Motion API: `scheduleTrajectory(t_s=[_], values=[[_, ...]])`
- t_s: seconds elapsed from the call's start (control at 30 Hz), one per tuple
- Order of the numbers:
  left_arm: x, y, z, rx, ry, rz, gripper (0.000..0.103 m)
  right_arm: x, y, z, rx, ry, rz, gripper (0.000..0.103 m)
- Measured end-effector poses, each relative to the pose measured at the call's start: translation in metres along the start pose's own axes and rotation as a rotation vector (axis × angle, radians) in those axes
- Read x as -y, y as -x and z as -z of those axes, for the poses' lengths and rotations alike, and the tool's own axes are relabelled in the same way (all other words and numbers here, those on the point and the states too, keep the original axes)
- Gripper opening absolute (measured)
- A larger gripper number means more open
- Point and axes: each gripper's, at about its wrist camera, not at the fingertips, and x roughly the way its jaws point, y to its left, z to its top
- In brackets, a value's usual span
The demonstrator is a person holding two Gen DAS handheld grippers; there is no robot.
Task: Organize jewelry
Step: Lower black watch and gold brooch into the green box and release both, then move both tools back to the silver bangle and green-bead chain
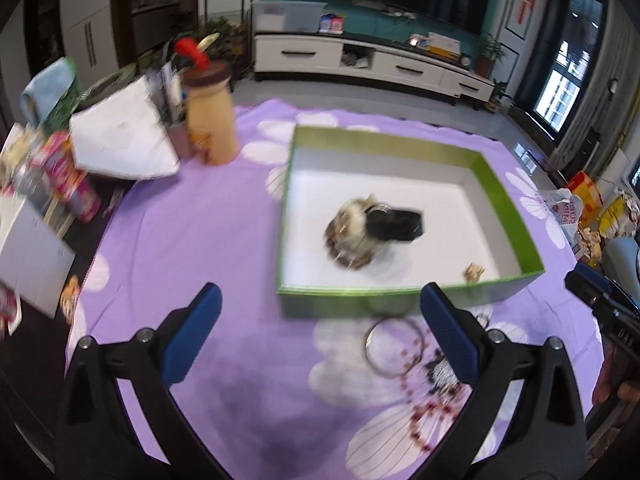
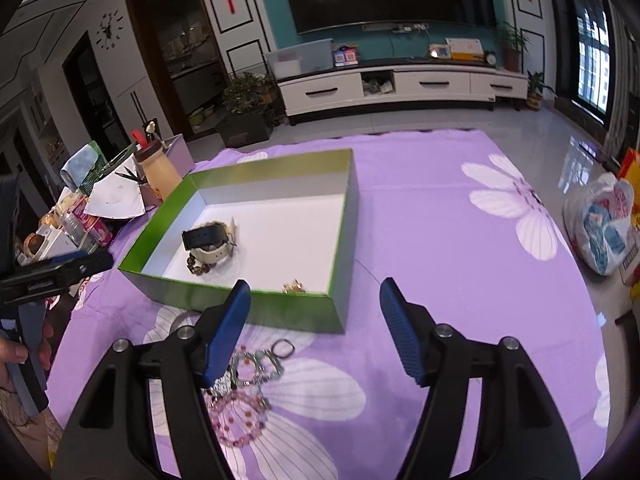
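Observation:
A green box [image 1: 508,196] with a white floor stands on the purple flowered cloth; it also shows in the right wrist view [image 2: 344,216]. Inside lie a black watch [image 1: 396,224] on a pile of bracelets [image 1: 350,240], and a small gold piece [image 1: 474,272]. On the cloth in front of the box lie a silver bangle [image 1: 394,346], a pink bead bracelet [image 2: 236,420] and a sparkly piece [image 1: 442,372]. My left gripper [image 1: 320,308] is open and empty above the cloth, left of the loose jewelry. My right gripper [image 2: 316,304] is open and empty, just right of the jewelry.
A cream bottle with a brown lid [image 1: 210,116], a white paper [image 1: 120,136], snack packets [image 1: 68,176] and a white carton [image 1: 28,256] crowd the table's left side. A plastic bag [image 2: 604,224] lies on the floor to the right.

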Motion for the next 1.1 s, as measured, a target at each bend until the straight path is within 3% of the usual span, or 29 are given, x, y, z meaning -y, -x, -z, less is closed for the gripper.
scheduleTrajectory(t_s=[0.23,0.5,0.8,1.1], values=[[-0.010,-0.005,0.035,-0.077,0.028,0.007,0.101,0.011,0.009,0.016,-0.026,-0.043,-0.002,0.067],[0.010,-0.017,0.063,-0.138,0.034,0.071,0.101,0.005,0.003,0.038,-0.089,-0.051,-0.034,0.067],[0.035,-0.032,0.079,-0.164,-0.038,0.083,0.101,-0.011,-0.028,0.068,-0.195,-0.027,-0.073,0.067],[0.034,-0.041,0.077,-0.152,-0.034,0.087,0.099,-0.031,-0.041,0.073,-0.197,0.047,-0.087,0.064]])
